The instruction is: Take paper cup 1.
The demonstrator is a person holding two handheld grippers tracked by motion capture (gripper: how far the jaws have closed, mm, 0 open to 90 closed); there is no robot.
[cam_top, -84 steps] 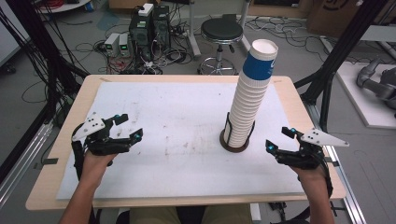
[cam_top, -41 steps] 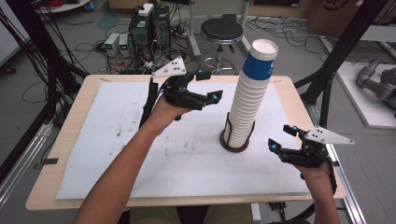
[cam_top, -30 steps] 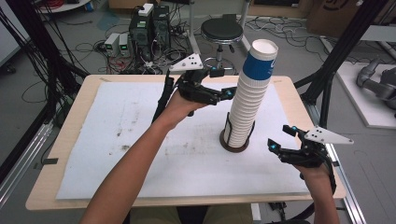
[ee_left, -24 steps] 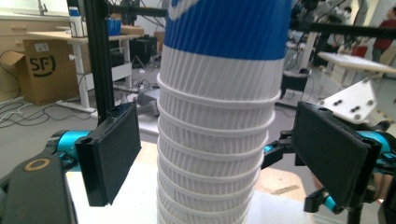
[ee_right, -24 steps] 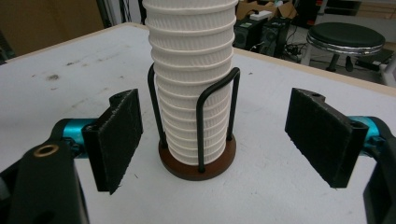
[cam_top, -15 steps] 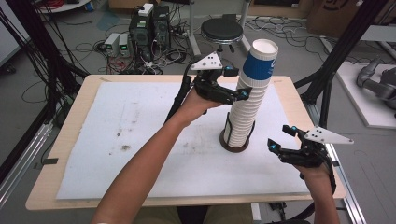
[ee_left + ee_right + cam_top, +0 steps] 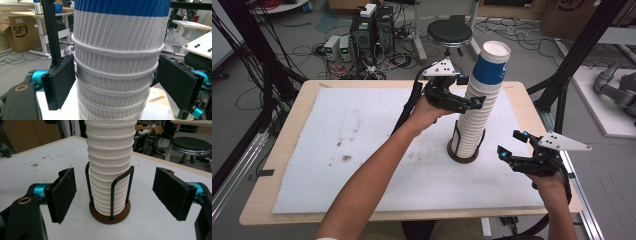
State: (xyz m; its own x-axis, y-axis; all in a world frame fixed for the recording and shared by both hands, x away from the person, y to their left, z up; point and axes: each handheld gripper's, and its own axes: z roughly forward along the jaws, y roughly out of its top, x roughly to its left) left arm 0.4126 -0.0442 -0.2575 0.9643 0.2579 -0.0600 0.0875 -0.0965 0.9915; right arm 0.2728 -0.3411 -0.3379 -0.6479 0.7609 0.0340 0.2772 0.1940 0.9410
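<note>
A tall stack of white ribbed paper cups (image 7: 475,117), topped by a blue-banded cup (image 7: 491,67), stands in a black wire holder with a round brown base (image 7: 463,154) at the table's middle right. My left gripper (image 7: 472,91) is open, its jaws on either side of the stack's upper part; in the left gripper view the stack (image 7: 116,62) sits between the pads (image 7: 61,80), the left pad at its wall, the right a little off. My right gripper (image 7: 510,144) is open, low, right of the holder, aimed at the stack (image 7: 110,170) and base (image 7: 110,216).
A white mat (image 7: 362,130) covers the wooden table (image 7: 287,150). Behind the table's far edge are a black stool (image 7: 449,32) and computer boxes (image 7: 372,25) on the floor. A black frame post (image 7: 572,55) rises at the right.
My left gripper rose from the table's front left, travelled right and forward, and now has its open jaws around the stack's top. The right gripper barely moved.
</note>
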